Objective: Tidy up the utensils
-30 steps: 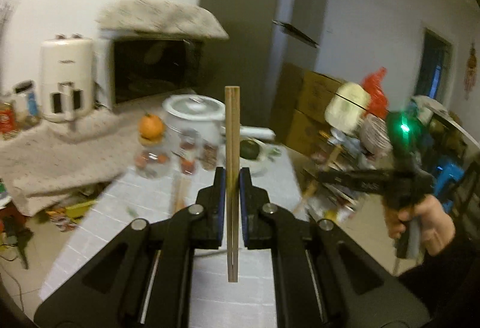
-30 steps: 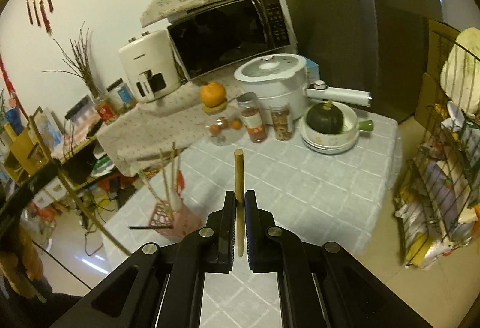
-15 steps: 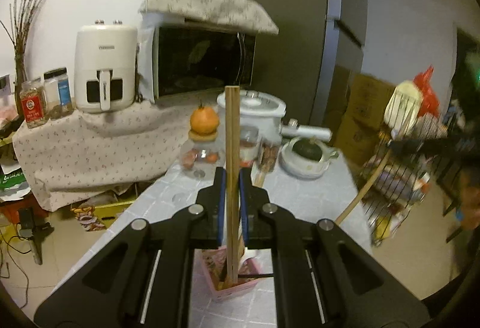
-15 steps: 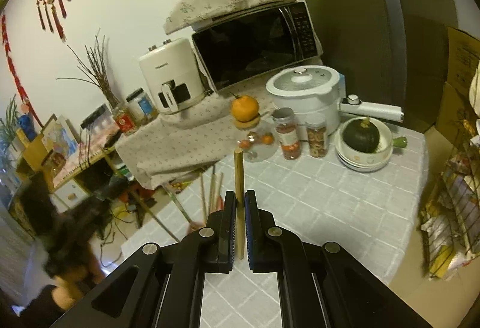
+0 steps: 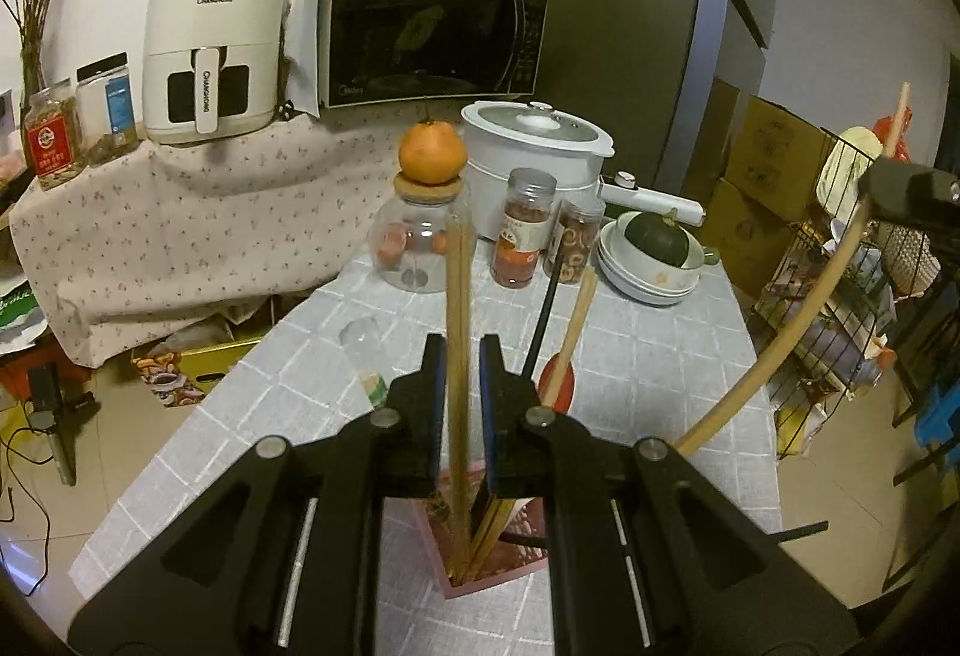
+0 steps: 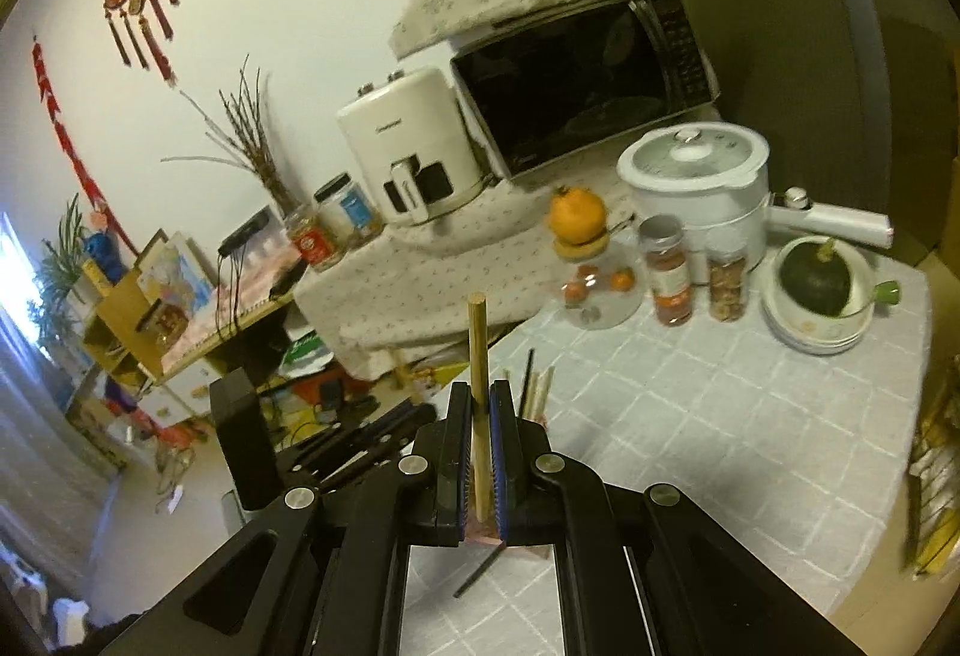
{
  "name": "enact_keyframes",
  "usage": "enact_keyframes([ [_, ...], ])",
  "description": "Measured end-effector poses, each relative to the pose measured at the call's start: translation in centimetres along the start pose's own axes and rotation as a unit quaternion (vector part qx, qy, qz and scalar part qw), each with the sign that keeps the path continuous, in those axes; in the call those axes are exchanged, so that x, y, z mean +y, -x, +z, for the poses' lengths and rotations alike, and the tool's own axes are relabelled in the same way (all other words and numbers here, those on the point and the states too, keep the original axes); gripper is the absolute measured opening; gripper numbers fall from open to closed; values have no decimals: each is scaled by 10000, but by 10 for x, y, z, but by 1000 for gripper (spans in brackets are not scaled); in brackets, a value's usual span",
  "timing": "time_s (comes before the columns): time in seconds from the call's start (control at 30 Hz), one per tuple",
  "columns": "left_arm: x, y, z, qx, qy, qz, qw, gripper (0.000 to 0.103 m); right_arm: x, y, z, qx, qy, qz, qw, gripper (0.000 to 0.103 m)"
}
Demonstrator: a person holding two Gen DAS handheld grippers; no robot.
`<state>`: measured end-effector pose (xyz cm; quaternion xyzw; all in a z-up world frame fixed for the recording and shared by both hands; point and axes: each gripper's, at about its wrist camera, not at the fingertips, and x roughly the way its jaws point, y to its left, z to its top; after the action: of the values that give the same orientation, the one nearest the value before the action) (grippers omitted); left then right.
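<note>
Both grippers: left point(image 5: 462, 410) slack around chopstick point(image 5: 457, 356) in holder point(image 5: 462, 581); right point(image 6: 478, 452) clamps stick point(image 6: 478, 356). Lower it vertically.

The matte black plastic left tool point(image 5: 462, 404) is built from two angular linkage arms, each pinned with round silver screws, and its fingers are lined with blue pads point(image 5: 485, 404). The matte black right tool point(image 6: 478, 458) is made alike, blue pads point(image 6: 497, 467) included.

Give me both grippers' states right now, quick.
Left gripper: open, a wooden chopstick standing loose between its fingers, lower end in the pink holder.
Right gripper: closed on a wooden stick.
</note>
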<state>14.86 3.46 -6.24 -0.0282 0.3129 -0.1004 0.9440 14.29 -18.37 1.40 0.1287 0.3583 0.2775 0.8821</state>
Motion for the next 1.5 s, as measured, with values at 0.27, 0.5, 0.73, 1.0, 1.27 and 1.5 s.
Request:
enact_keyframes([
  [0.27, 4, 8, 3, 145, 145, 23, 9998, 29, 6, -35, -5, 367, 163, -176, 9990, 6],
  [0.5, 7, 12, -4, 437, 145, 154, 9988, 39, 4, -65, -12, 660, 346, -372, 9965, 6],
  [0.73, 12, 15, -10, 693, 207, 224, 9971, 41, 3, -74, -19, 653, 336, -325, 9968, 10],
  [1.0, 9, 50, -6, 593, 503, 299, 9965, 69, -1, -15, -12, -40, 65, -614, 9981, 42],
  [1.27, -35, 119, -5, 276, 429, 796, 9955, 99, 26, 75, -33, -741, 554, -1633, 9822, 90],
  [1.5, -65, 150, -11, 98, 169, 1094, 9938, 102, 39, 123, -71, -931, 673, -2149, 9699, 95],
])
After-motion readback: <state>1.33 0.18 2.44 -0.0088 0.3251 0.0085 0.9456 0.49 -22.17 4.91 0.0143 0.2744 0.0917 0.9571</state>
